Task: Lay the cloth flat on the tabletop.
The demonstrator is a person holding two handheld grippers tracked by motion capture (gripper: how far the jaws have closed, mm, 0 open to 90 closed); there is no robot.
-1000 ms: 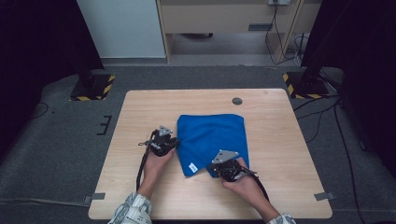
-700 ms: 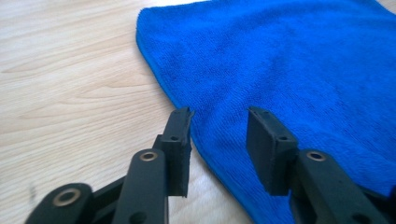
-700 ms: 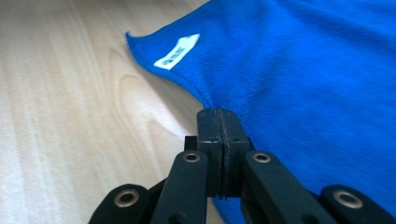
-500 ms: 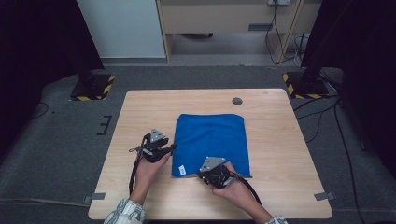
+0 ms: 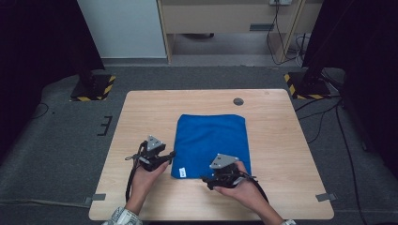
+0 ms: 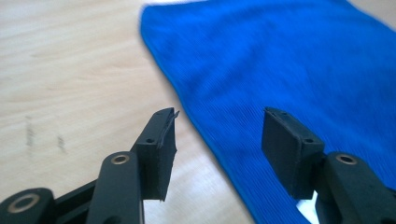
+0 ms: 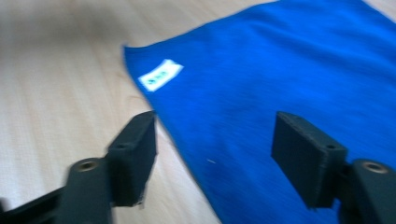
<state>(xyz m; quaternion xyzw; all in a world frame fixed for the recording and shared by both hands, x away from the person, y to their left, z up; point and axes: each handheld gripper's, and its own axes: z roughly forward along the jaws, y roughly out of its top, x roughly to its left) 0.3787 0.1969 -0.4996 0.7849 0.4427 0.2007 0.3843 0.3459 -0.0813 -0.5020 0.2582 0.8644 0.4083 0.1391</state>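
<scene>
A blue cloth lies flat in the middle of the wooden table, with a small white label at its near left corner. My left gripper sits at the cloth's left edge, open, its jaws straddling that edge. My right gripper is at the cloth's near edge, open, its jaws either side of that edge, with the label just ahead. Neither holds the blue cloth.
A small dark round insert sits in the table near its far edge. Bare wood lies to the left, right and far side of the cloth. Beyond the table are grey floor, black stands with striped bases and cables.
Both grippers have drawn back toward the near edge of the table. The right one has shifted left along the cloth's near edge toward the label corner. The cloth lies as before.
</scene>
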